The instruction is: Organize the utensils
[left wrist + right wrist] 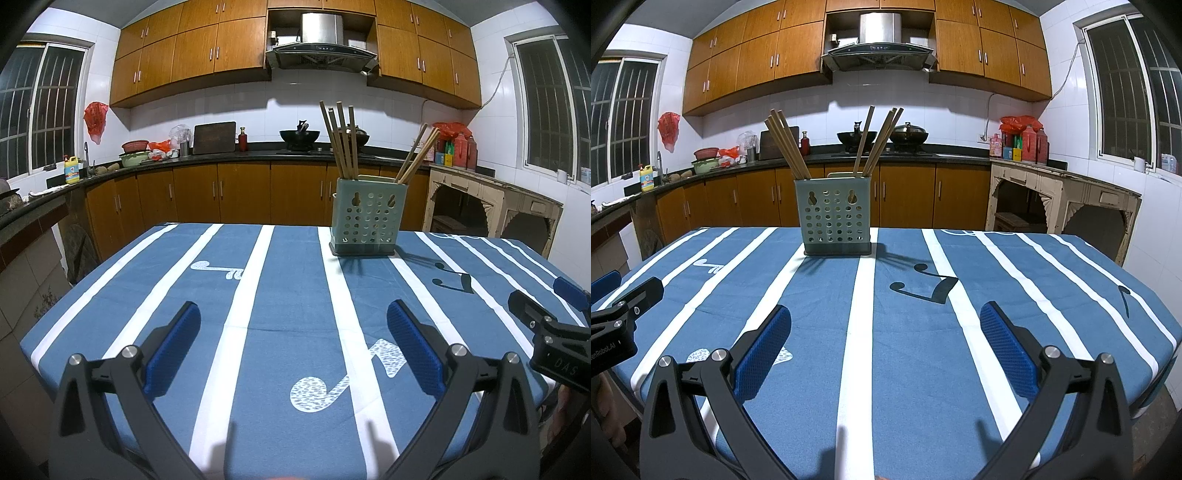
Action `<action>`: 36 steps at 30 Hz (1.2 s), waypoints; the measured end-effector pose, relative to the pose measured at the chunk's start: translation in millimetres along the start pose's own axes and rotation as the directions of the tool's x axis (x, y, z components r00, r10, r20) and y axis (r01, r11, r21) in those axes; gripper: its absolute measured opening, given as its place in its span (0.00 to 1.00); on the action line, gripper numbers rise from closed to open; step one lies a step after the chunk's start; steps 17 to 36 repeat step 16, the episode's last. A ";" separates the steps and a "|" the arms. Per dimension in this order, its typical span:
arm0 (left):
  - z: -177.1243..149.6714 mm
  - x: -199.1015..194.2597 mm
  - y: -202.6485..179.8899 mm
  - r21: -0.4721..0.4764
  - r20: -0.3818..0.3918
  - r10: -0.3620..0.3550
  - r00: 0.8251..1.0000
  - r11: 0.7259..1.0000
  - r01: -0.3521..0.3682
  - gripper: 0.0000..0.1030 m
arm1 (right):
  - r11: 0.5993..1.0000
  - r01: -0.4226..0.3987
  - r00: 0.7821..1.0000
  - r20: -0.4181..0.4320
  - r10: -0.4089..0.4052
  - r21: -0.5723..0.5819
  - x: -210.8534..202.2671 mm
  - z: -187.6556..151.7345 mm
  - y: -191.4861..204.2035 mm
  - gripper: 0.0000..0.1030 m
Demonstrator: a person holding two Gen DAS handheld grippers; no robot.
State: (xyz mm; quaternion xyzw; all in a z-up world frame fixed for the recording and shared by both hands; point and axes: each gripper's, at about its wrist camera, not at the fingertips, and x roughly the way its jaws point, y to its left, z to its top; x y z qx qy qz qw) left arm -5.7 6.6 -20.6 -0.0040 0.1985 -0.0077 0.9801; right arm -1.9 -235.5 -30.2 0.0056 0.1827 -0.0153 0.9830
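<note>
Both the left gripper (293, 325) and right gripper (885, 325) are hovering, jaws apart and empty. The chopsticks (792, 142) are standing in the holder (833, 221) at upper centre; approach slowly, gripping one stick near mid-length.

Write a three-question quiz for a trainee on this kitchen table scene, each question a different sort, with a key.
1. True or false: the chopsticks stand in two separate bunches inside the green holder.
2. Multiple choice: what does the left gripper hold? A) a chopstick B) the holder C) nothing
3. Fill in: the holder stands on a blue and white striped ____ printed with music notes.

Key
1. True: one bunch leans left, the other right.
2. C: its jaws are wide apart over the tablecloth, as are those of the right gripper.
3. Tablecloth.
</note>
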 end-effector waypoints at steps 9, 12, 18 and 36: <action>0.1 -1.2 -0.5 0.001 0.003 0.000 1.000 1.000 0.000 0.96 | 1.000 0.000 1.000 0.000 0.000 0.001 -0.2 0.3 -0.6 0.98; 0.0 -1.1 0.0 -0.001 0.003 -0.003 1.000 1.000 0.003 0.96 | 1.000 0.000 1.000 0.000 0.000 0.001 -0.2 0.5 -0.9 0.98; 0.0 -1.2 -0.5 0.001 0.003 -0.002 1.000 1.000 0.002 0.96 | 1.000 -0.001 1.000 0.000 0.001 0.001 -0.7 -0.5 -0.1 0.98; 0.0 -1.2 -0.5 0.001 0.003 -0.002 1.000 1.000 0.002 0.96 | 1.000 -0.001 1.000 0.000 0.001 0.001 -0.7 -0.5 -0.1 0.98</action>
